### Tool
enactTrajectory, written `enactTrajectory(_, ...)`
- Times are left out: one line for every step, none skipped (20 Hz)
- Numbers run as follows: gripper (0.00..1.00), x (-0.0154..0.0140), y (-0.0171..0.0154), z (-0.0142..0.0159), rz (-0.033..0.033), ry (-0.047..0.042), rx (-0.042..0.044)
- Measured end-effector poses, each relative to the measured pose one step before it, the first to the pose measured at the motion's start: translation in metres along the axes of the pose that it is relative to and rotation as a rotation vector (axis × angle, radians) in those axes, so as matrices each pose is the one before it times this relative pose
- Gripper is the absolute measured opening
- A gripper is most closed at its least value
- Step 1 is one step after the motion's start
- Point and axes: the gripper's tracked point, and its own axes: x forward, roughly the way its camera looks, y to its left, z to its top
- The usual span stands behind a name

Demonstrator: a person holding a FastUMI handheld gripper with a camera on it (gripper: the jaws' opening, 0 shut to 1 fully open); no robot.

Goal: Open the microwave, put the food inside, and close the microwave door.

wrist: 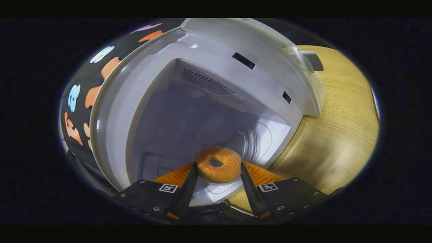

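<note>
A sugar-dusted golden doughnut [218, 164] is held between my two fingers, so my gripper [218, 166] is shut on it. It hangs right at the mouth of the white microwave [216, 67], whose cavity [189, 125] stands open straight ahead. Beyond the doughnut I see the cavity's floor and back wall, with a vent grille [206, 82] on the wall. The view is tilted, so the microwave leans to the left. The door itself is hidden from me.
The microwave stands on a light wooden table [337, 135], which stretches to the right of my fingers. A grey knob or handle [312, 60] sticks out of the microwave's front panel. The black booth wall [81, 101] is to the left.
</note>
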Motion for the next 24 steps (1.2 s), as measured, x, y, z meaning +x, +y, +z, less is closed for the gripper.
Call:
enactTrajectory(0.72,0.00395,-0.00091,0.00039,-0.01046,-0.0065,0.00234)
enactTrajectory(0.72,0.0032,-0.00029,0.00084,-0.00702,-0.00886,0.00083)
enactTrajectory(0.72,0.00121,-0.00024,-0.00047,-0.01044,-0.0084,-0.00379)
enactTrajectory(0.72,0.00264,0.00172,0.00127,-0.0016,-0.01204,-0.00524)
enactTrajectory(0.73,0.0023,0.00301,-0.00011,0.00731,-0.00673,-0.01012)
enactTrajectory(0.75,0.00091,0.00309,-0.00391,0.0116,0.00145,-0.02307)
enactTrajectory(0.79,0.00022,0.00006,-0.00456,-0.00262,0.01834,-0.02747)
enactTrajectory(0.81,-0.00198,0.00144,-0.00784,0.00354,0.03271,-0.02712)
enactTrajectory(0.84,-0.00248,0.00246,-0.00155,0.00896,0.01055,-0.01498)
enactTrajectory(0.85,0.00094,-0.00084,0.00212,0.00351,-0.00128,-0.01389)
enactTrajectory(0.88,-0.00059,-0.00043,0.00293,-0.00225,-0.00242,-0.00735)
enactTrajectory(0.9,-0.00098,0.00113,0.00037,0.00034,-0.00493,0.00225)
enactTrajectory(0.91,-0.00083,0.00174,0.0023,0.00514,-0.00709,-0.00006)
enactTrajectory(0.92,-0.00185,0.00037,0.00142,-0.00095,-0.00192,-0.00972)
enactTrajectory(0.94,-0.00261,-0.00104,0.00231,-0.00183,-0.00203,-0.02018)
enactTrajectory(0.94,-0.00681,-0.00154,0.00209,-0.00034,-0.00731,-0.02094)
enactTrajectory(0.94,-0.00607,-0.00243,0.00268,-0.00264,-0.00518,-0.02722)
enactTrajectory(0.94,-0.00595,-0.00279,0.00167,0.00035,-0.00657,-0.03023)
enactTrajectory(0.95,-0.00678,-0.00231,0.00136,0.00194,-0.00067,-0.03214)
enactTrajectory(0.94,-0.00823,-0.00045,0.00146,0.00858,-0.00056,-0.03434)
enactTrajectory(0.94,-0.00928,-0.0013,0.00104,0.00808,0.00083,-0.03757)
enactTrajectory(0.94,-0.01059,-0.00077,0.00232,0.01137,-0.00524,-0.03742)
enactTrajectory(0.95,-0.01029,-0.00123,0.0027,0.00936,-0.00691,-0.0383)
enactTrajectory(0.94,-0.01068,-0.00206,0.00242,0.00566,-0.01069,-0.03626)
